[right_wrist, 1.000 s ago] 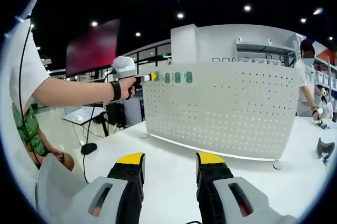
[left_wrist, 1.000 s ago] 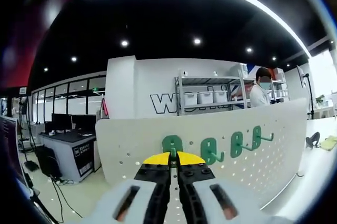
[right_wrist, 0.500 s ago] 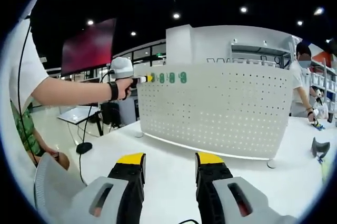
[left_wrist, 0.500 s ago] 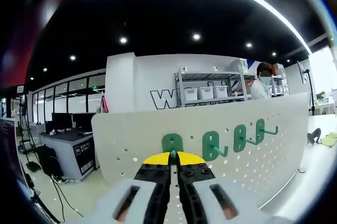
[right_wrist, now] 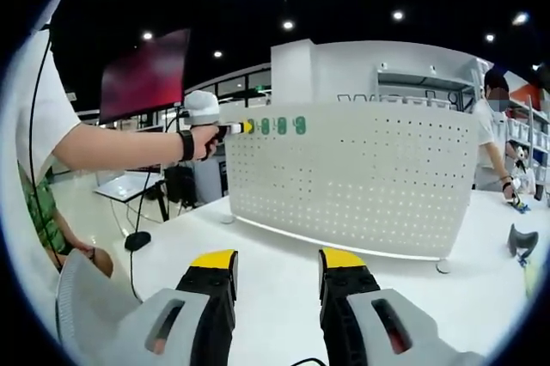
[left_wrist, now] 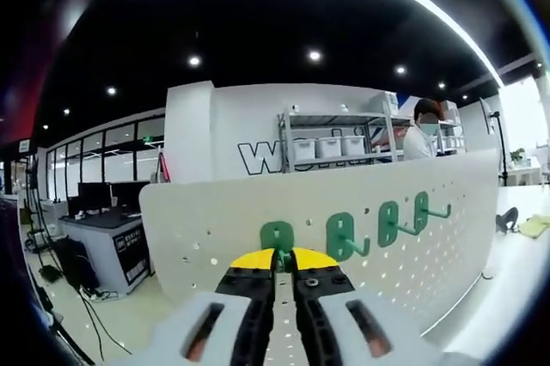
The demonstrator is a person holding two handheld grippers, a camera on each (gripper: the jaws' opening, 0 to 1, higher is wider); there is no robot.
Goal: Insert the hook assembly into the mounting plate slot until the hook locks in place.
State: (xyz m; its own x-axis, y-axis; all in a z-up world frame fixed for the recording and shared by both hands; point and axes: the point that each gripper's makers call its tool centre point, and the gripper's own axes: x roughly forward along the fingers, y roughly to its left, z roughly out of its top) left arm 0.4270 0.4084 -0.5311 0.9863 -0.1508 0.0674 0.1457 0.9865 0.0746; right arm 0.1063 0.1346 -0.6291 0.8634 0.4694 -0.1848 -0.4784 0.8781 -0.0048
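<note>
**Left gripper clamped on a green hook at the pegboard's top edge; right gripper idle, jaws apart**

Left gripper view: left gripper (left_wrist: 281,256), yellow-tipped black jaws drawn together, pinching the stem of a green hook (left_wrist: 277,237) between the tips. The hook's oval backplate sits flat against the white pegboard (left_wrist: 215,228), near its upper edge and close to the board's left end. To the right along the same row, three more green hooks (left_wrist: 380,225) are seated in the board, prongs sticking out toward the camera side. Board stands upright on a white table (left_wrist: 516,263).

Beyond the board: a white wall carrying large dark outlined lettering (left_wrist: 258,158); "W" is readable, the rest is cut off by a metal shelf rack (left_wrist: 335,138) holding white bins. A person (left_wrist: 421,138) stands at the far right of the rack. Left of the board, a dark desk with monitors (left_wrist: 107,198); a sign on its front is too small to read.

Right gripper view: right gripper (right_wrist: 277,263) low over the white table, jaws well apart, nothing between them. Across the table the same pegboard is seen from its other face, dotted with holes. The person's hand (right_wrist: 203,138), with a dark wristband, holds the left gripper at the board's upper left corner; the green hooks show as a short row there. A red-lit screen (right_wrist: 146,78) hangs behind the arm. Faint wall lettering above the board cannot be read.
</note>
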